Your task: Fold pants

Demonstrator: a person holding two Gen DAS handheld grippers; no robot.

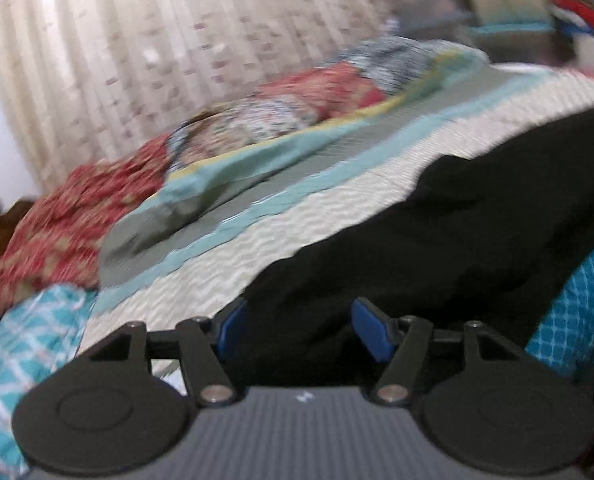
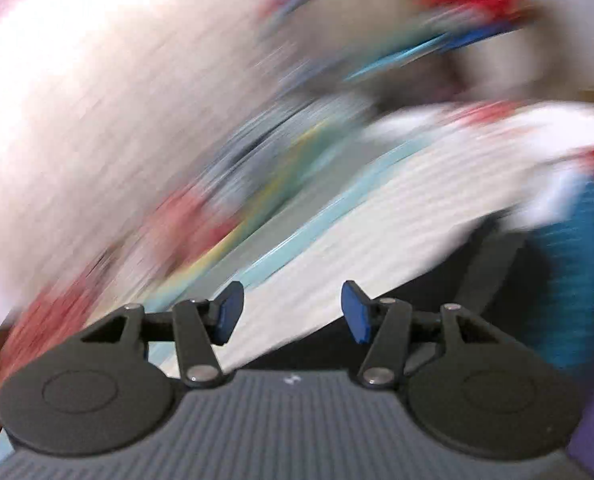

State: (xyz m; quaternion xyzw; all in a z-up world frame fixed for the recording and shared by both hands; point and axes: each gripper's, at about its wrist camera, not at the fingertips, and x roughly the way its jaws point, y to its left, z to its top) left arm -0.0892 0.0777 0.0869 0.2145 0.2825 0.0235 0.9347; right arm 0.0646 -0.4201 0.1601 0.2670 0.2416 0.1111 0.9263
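Black pants [image 1: 457, 220] lie spread on a white ribbed bedspread [image 1: 297, 220] and fill the lower right of the left wrist view. My left gripper [image 1: 301, 320] hangs low over their near edge. It is open, with black cloth showing between the blue pads [image 1: 371, 328], which do not press on it. The right wrist view is heavily blurred. In it my right gripper [image 2: 291, 308] is open over the bedspread [image 2: 377, 220], with nothing between its fingers. A dark patch of the pants [image 2: 517, 288] lies just right of it.
Red and patterned pillows [image 1: 317, 92] line the far side of the bed before a pale curtain [image 1: 137, 40]. Teal checked cloth [image 1: 25, 340] lies at the lower left, and more of it at the right [image 1: 577, 312]. A pile of things [image 1: 497, 0] stands at the back right.
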